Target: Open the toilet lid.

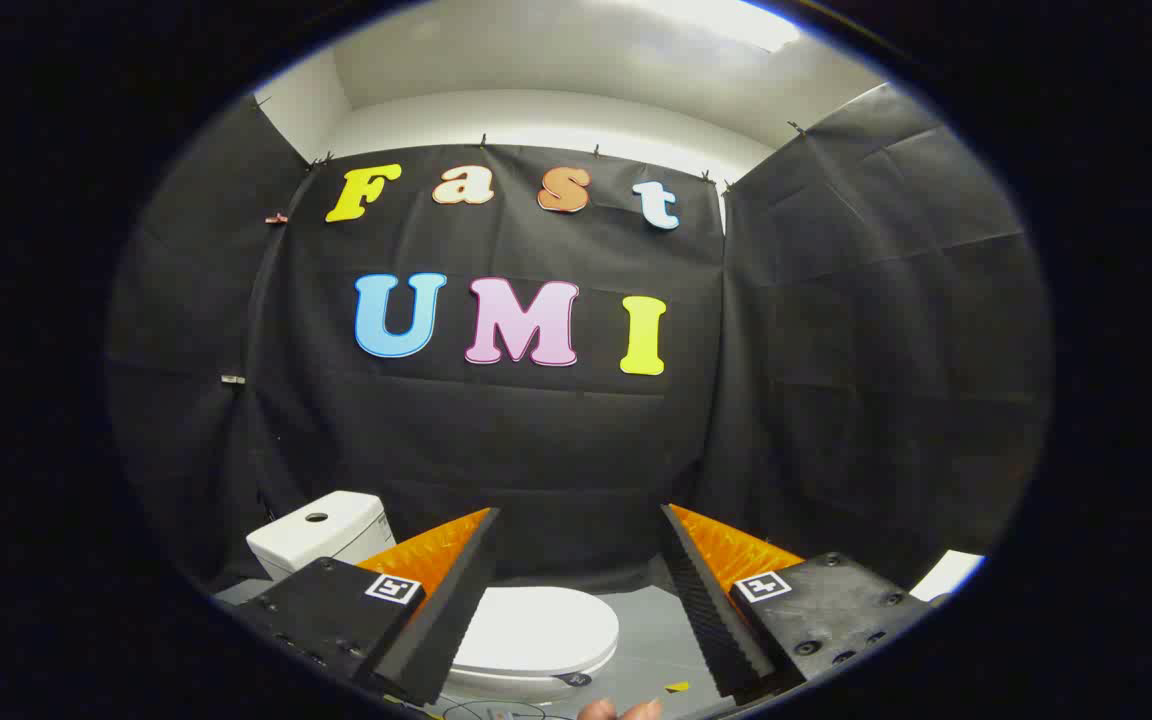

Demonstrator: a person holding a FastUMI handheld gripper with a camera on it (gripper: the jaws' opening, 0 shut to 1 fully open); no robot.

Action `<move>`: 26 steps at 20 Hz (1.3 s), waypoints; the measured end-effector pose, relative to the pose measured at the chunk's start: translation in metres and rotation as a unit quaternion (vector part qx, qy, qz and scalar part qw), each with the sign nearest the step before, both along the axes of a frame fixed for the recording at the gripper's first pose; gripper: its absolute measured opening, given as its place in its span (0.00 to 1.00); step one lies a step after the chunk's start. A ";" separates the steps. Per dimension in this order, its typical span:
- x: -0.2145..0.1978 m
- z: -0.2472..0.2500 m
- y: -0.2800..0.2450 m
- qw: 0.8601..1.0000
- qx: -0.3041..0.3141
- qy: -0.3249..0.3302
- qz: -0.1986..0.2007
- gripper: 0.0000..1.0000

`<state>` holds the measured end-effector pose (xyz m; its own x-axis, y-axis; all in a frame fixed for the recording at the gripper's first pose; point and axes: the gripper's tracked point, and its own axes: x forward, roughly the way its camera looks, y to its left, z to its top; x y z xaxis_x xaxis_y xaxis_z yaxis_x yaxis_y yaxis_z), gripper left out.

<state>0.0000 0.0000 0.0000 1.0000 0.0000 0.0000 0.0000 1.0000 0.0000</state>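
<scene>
The left finger is cutting across the toilet, hiding the near left part of the lid [536,628] and the join between bowl and tank [321,532], so the hinge line is not showing at all. The bowl rim under the lid is peeking out as a thin band at about 6 o'clock from the lid, and its front edge is running out of sight below. The lid is lying flat and closed, sitting low between the fingers and just ahead of them, closer to the left finger than the right. The gripper [581,515] is hanging spread wide, released, its fingers pressing on nothing and standing clear of the lid. The tank is sitting at about 10 o'clock from the lid, a round button on its top, its lower half blocked by the left finger's body. A fingertip or two of a person's hand [619,710] is poking in at 6 o'clock, mostly cut off. On the grey floor [656,640] at about 4 o'clock from the lid, a small yellow mark is showing, too small to identify. A pale object at 3 o'clock, past the right finger, is clipped and unreadable. Black cloth [556,440] is walling in everything behind.
</scene>
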 end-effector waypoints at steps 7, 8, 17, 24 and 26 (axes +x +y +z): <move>-0.002 0.007 0.007 1.000 0.003 -0.005 0.009 0.98; -0.002 0.008 0.008 1.000 0.002 -0.005 0.010 0.98; -0.004 0.015 0.015 1.000 -0.013 -0.014 0.014 0.98; 0.000 0.014 0.036 0.998 -0.041 -0.040 0.032 0.98; 0.000 0.006 0.041 0.998 -0.033 -0.042 0.040 0.98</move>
<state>0.0002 0.0415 0.0058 0.9933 0.0833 0.0806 -0.0779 0.9946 -0.0683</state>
